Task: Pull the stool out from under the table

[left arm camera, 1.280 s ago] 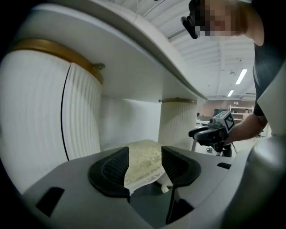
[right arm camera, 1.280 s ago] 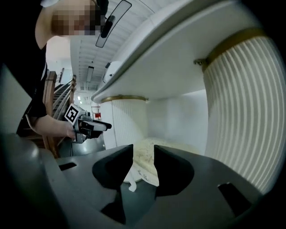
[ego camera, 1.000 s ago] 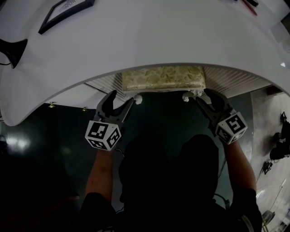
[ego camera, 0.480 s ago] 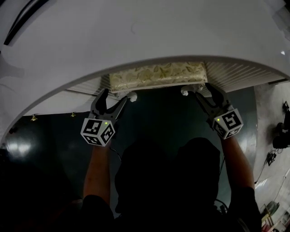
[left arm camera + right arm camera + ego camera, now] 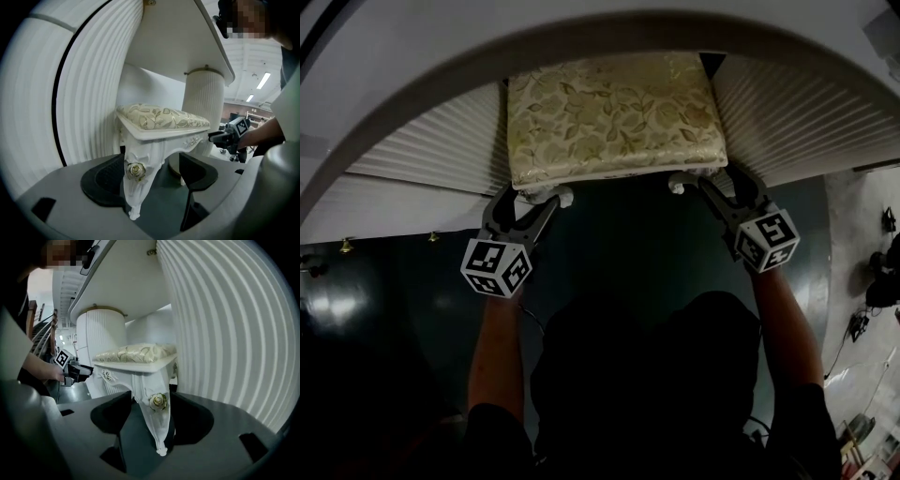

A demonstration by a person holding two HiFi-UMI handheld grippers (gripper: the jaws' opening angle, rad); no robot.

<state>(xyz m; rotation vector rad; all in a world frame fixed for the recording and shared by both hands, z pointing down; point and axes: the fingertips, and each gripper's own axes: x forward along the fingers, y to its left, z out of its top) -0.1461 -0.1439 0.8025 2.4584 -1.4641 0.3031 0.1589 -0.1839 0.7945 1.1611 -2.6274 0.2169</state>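
Stool point(image 5: 614, 117): seat nearly out from under bench point(image 5: 412, 56), upper centre; my left fingers point(image 5: 105, 183) wide, right fingers point(image 5: 194, 420) opening, a front leg point(image 5: 132, 187) between each pair.

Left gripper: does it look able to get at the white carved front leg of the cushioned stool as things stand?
Likely yes: the white carved leg stands right between the left gripper's spread jaws, and nothing else sits between them.
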